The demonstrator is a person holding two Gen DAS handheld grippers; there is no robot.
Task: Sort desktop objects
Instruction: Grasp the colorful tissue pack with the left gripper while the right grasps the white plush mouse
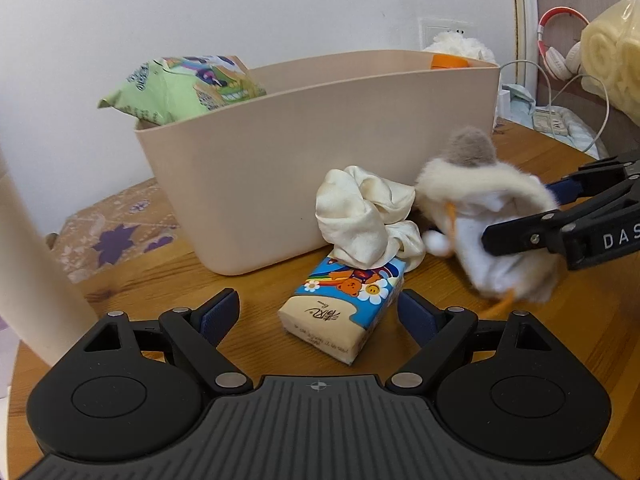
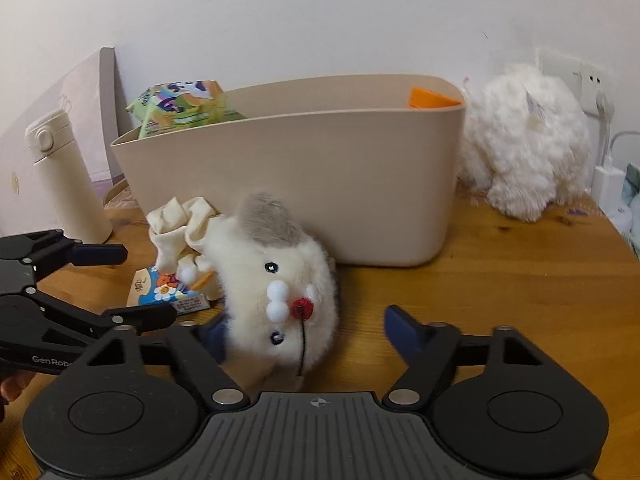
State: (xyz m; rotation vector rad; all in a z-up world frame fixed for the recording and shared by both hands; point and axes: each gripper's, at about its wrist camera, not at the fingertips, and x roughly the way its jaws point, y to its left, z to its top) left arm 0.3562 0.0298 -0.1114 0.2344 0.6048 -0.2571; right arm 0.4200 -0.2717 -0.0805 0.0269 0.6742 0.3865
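A small white plush toy (image 2: 276, 292) with a grey tuft lies on the wooden table (image 2: 500, 280) in front of the beige bin (image 2: 320, 168). My right gripper (image 2: 308, 332) is open around the toy, its left finger against it. In the left wrist view the toy (image 1: 492, 216) looks blurred between the right gripper's fingers (image 1: 520, 236). My left gripper (image 1: 320, 312) is open around a tissue pack (image 1: 344, 304). A cream scrunchie (image 1: 364, 216) rests on the pack's far end. The bin (image 1: 320, 160) holds a green snack bag (image 1: 180, 84) and an orange item (image 1: 448, 62).
A cream thermos (image 2: 64, 176) stands left of the bin. A large white fluffy plush (image 2: 524, 140) sits right of the bin by a wall socket (image 2: 592, 84). Cables, a power strip (image 1: 552, 122) and headphones (image 1: 560, 40) lie at the far right.
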